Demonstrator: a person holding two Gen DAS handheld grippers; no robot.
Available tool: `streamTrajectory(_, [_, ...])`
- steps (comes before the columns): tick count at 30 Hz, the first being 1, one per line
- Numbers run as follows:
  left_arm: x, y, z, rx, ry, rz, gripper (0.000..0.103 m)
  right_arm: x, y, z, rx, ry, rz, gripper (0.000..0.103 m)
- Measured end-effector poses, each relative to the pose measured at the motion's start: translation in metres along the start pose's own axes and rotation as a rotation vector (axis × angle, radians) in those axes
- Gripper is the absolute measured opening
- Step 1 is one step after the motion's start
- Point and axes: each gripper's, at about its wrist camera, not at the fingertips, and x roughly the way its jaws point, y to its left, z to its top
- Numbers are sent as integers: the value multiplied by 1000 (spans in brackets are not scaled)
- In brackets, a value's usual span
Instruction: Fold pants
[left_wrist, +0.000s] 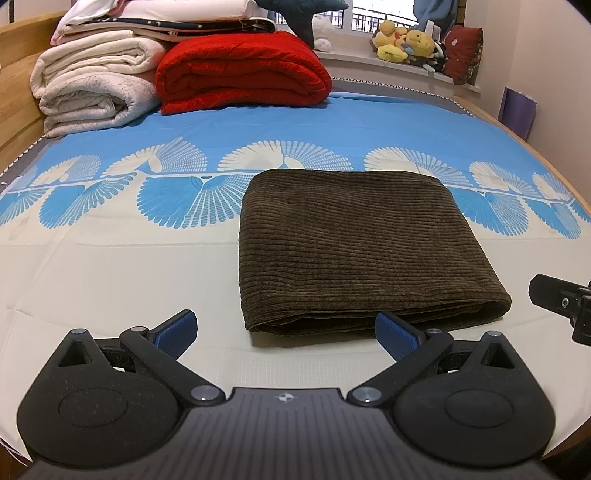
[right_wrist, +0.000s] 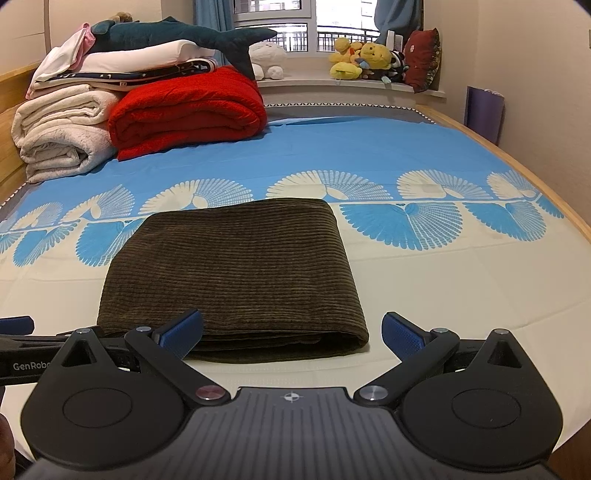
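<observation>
Bedroom, bed (left_wrist: 110, 266) with blue-and-cream sheet.

Pants (left_wrist: 362, 243) (right_wrist: 236, 273): brown corduroy, folded into a flat rectangle, lying on the cream part of the sheet; layered fold edges face the cameras. In the left wrist view at 1 o'clock of the left tongs (left_wrist: 286, 332); in the right wrist view at 11 o'clock of the right tongs (right_wrist: 291, 332).

Left tongs: spread wide, empty, right pad just before the pants' near edge.

Right tongs: spread wide, empty, left pad overlapping the pants' near edge; contact unclear.

Red blanket (left_wrist: 240, 70) (right_wrist: 188, 110): folded, at 11 o'clock, well apart from pants.

White blankets (left_wrist: 92, 81) (right_wrist: 59, 125): stacked, touching the red blanket's left side.

Plush toys (left_wrist: 404, 42) (right_wrist: 362, 59): on window sill, 1 o'clock.
</observation>
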Motion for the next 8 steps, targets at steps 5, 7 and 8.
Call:
streamTrajectory(5, [-1, 1, 0, -4, -6, -4, 103, 0, 1, 0, -4, -1, 2, 102])
streamTrajectory(7, [-2, 0, 0, -3, -9, -5, 103, 0, 1, 0, -5, 0, 2, 102])
streamTrajectory(8, [-1, 0, 0, -3, -8, -4, 103, 0, 1, 0, -5, 0, 2, 102])
